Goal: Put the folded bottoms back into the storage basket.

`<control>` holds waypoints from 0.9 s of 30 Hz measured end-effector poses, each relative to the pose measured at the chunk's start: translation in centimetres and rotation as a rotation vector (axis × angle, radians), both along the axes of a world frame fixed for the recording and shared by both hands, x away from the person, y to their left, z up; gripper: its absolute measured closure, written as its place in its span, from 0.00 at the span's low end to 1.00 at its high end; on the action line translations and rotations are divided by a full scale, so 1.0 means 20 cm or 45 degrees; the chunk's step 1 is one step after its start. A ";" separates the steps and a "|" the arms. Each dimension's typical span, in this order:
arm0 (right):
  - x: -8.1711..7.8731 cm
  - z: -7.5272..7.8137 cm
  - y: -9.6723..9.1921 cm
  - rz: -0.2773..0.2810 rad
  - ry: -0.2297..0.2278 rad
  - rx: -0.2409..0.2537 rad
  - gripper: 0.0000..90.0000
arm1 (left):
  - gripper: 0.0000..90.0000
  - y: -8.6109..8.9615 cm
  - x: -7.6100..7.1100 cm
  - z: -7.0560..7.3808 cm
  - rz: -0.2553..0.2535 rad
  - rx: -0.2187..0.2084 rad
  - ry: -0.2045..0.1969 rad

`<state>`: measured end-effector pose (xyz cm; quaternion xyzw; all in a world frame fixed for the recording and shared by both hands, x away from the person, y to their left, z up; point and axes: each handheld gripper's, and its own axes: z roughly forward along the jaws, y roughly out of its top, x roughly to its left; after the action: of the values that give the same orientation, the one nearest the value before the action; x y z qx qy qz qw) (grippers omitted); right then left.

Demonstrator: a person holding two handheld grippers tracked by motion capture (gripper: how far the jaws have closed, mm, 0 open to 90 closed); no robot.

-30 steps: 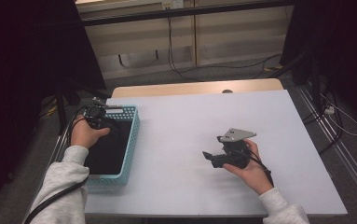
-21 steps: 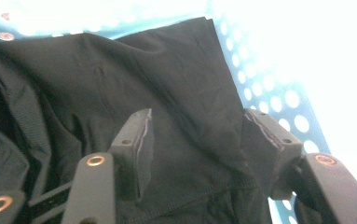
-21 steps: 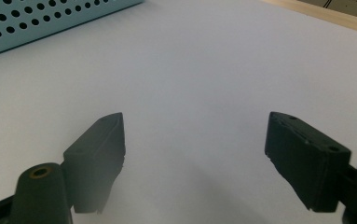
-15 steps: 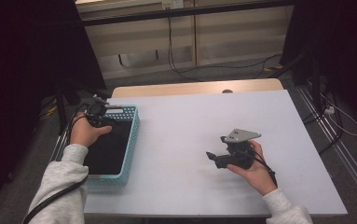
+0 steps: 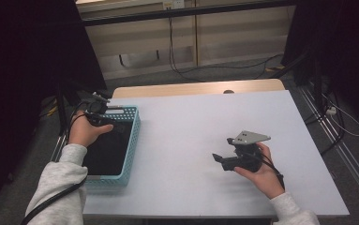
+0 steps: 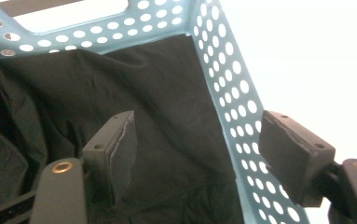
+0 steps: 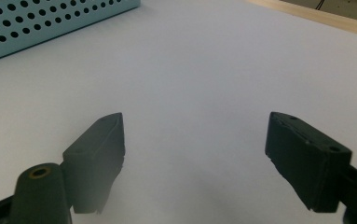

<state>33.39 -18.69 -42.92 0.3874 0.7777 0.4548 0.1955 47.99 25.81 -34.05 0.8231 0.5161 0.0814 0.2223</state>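
1. Left gripper (image 5: 103, 114) sits over the far end of the blue basket (image 5: 132, 140) at the table's (image 5: 191, 140) left edge. Jaws have just been opening, nothing between them; pads clear of the fabric, so it's released.
2. Black cloth (image 6: 167, 93) lies inside the basket, bunched w/ folds on one side, flatter toward the perforated wall. In the left gripper view one jaw hangs over the cloth, the other out past the basket wall.
3. My read: this is the let-go after dropping the cloth in. Finish it clean: open fully before you lift, so no fold snags a pad.
4. Pull straight up and out. Don't drag sideways; that jaw outside the wall could hook the rim and shift the basket.
5. Check no edge of cloth drapes over the rim; can't tell for the near end from these views.
6. Right gripper (image 5: 220, 159) is parked on bare table, well apart from the basket, jaws spread, holding nothing. Keep it there unless the basket needs steadying.
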 end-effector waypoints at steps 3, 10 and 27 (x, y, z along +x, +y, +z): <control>0.00 0.00 -0.02 -0.022 -0.004 0.010 0.21 | 0.29 -0.02 0.00 0.00 -0.019 0.002 0.005; -0.01 0.00 -0.03 -0.024 -0.002 0.013 0.21 | 0.26 -0.08 -0.01 -0.01 -0.043 -0.016 0.006; -0.03 -0.01 -0.06 -0.011 0.017 -0.001 0.21 | 0.24 -0.25 -0.06 0.08 -0.187 -0.056 -0.042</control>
<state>32.86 -19.94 -43.20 0.3940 0.7774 0.4510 0.1923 46.82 20.91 -32.47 0.8521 0.4524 0.0672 0.2544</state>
